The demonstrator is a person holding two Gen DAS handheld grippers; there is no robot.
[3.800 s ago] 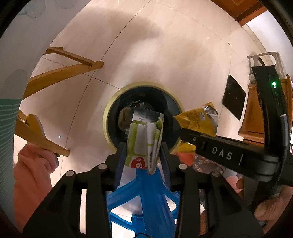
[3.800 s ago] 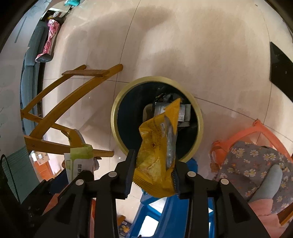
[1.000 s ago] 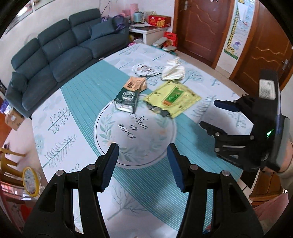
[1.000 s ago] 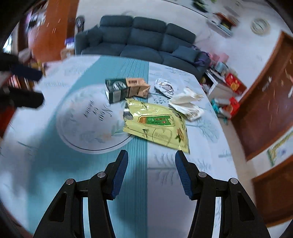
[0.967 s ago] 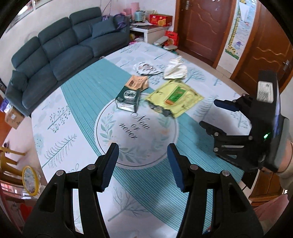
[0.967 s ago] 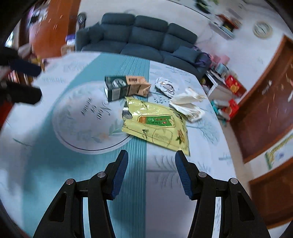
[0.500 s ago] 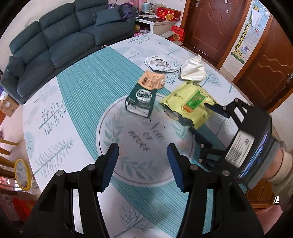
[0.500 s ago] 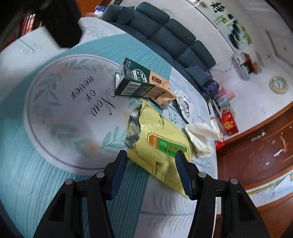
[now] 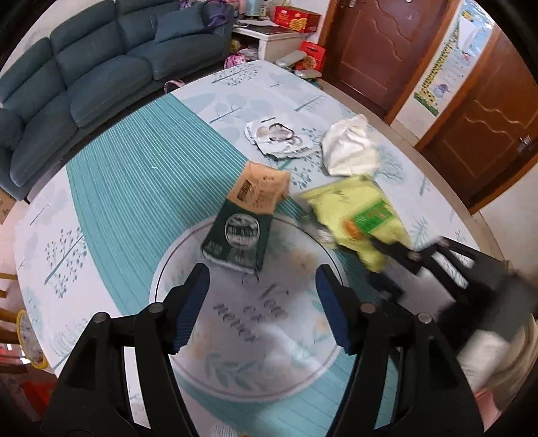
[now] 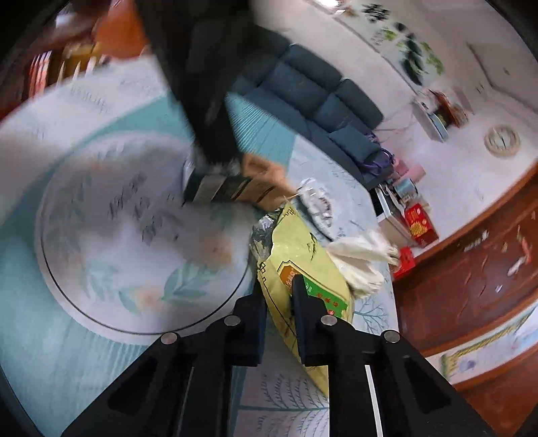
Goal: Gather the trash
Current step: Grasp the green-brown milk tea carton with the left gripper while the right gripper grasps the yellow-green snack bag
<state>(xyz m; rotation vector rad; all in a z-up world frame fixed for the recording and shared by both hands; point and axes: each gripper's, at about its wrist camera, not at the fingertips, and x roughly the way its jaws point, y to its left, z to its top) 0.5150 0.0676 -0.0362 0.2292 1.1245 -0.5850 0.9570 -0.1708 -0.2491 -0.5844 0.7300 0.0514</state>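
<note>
Trash scattered on bench (image 9: 141,174). Right hand-held gripper (image 10: 279,295), jaws just closing, clamped on yellow-green bag (image 10: 302,255). Left hand-held gripper (image 9: 262,302), jaws just widening, spread apart and holding nothing, above green carton (image 9: 238,235).

Readable only in part: cursive grey lettering on the tablecloth (image 9: 141,174) inside its white round medallion, at about 6 o'clock from the green carton (image 9: 237,240) in the left wrist view; blurred, looks like "Now" over "never", middle word not legible. Same lettering in the right wrist view, too smeared to read. Round white emblem on the green carton, print inside illegible. Barcode-like block on the brown carton (image 9: 260,191), no digits legible. Green and orange label panels on the yellow bag (image 10: 302,265), characters too small and blurred. Red box (image 9: 292,17) at 12 o'clock carries yellow print, unreadable.
</note>
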